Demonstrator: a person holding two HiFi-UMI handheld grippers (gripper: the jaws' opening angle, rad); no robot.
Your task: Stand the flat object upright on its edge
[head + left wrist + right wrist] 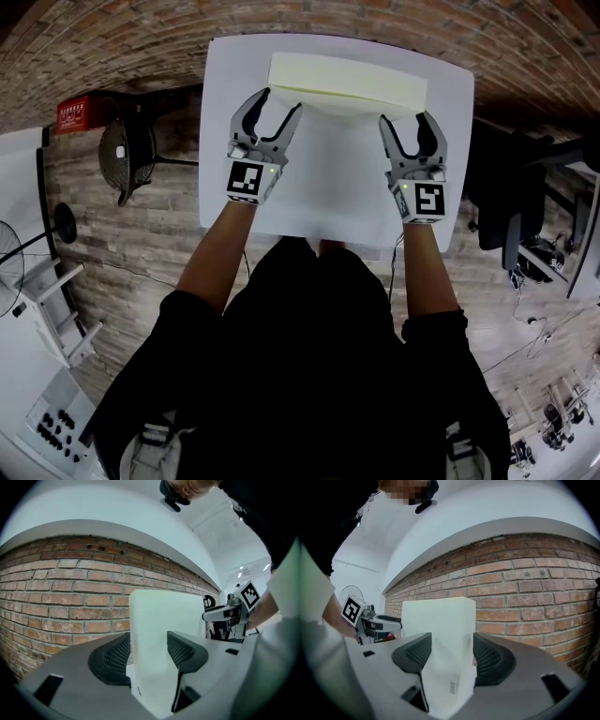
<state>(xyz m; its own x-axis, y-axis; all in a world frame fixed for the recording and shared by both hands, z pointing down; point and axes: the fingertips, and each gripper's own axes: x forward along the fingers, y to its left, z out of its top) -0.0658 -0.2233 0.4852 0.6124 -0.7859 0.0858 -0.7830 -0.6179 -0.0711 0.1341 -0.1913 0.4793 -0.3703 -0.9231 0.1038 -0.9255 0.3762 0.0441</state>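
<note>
Right now, your left gripper and right gripper are both clamped on the pale slab, one at each end (long axis running left-right), at the far edge of the table.

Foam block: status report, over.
Left gripper and right gripper each clamp an end of foam block. Block upright on edge on white table. No obstruction seen.

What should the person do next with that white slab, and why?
Probably loosen one gripper slightly to test whether it stands alone. The foam slab looks about upright on the table, with the left gripper and right gripper each pinching one end.
</note>
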